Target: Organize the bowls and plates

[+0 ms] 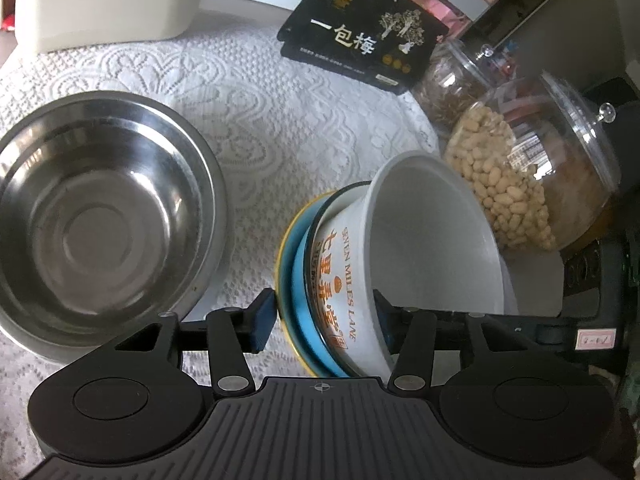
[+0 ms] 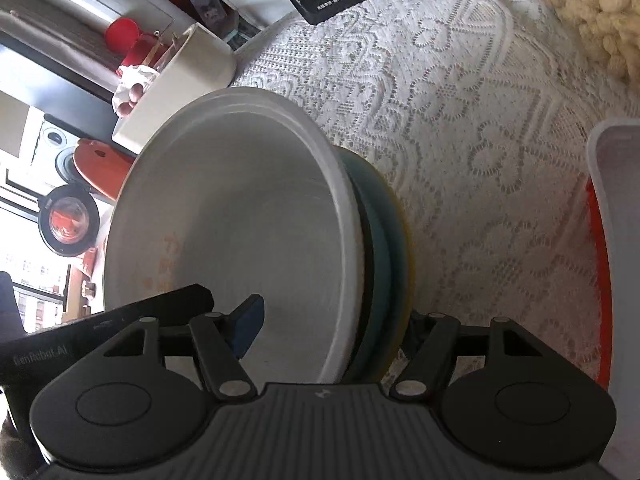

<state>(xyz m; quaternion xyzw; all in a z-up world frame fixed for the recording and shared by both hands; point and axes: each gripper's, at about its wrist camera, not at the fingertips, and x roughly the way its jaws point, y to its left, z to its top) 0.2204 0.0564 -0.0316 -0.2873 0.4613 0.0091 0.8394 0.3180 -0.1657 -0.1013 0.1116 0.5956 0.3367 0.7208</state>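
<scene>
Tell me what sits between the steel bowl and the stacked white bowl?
Only bare lace tablecloth separates the steel bowl from the white bowl, as the left wrist view shows.

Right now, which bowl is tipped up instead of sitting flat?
The white bowl with orange lettering, tilted against a blue plate between the left gripper's fingers. The steel bowl sits flat on the tablecloth.

Your left wrist camera sits just behind the left hand-held gripper (image 1: pixel 326 318), looking steeply down along its fingers at the bench's white lace cloth (image 1: pixel 240 92). Very close ahead stands the tilted white bowl with orange lettering (image 1: pixel 424 248). Your right wrist camera, behind the right hand-held gripper (image 2: pixel 332 330), faces the same bowl (image 2: pixel 240 220) from its open side, closer. Both views share the black printed packet (image 1: pixel 360 36) beyond.
</scene>
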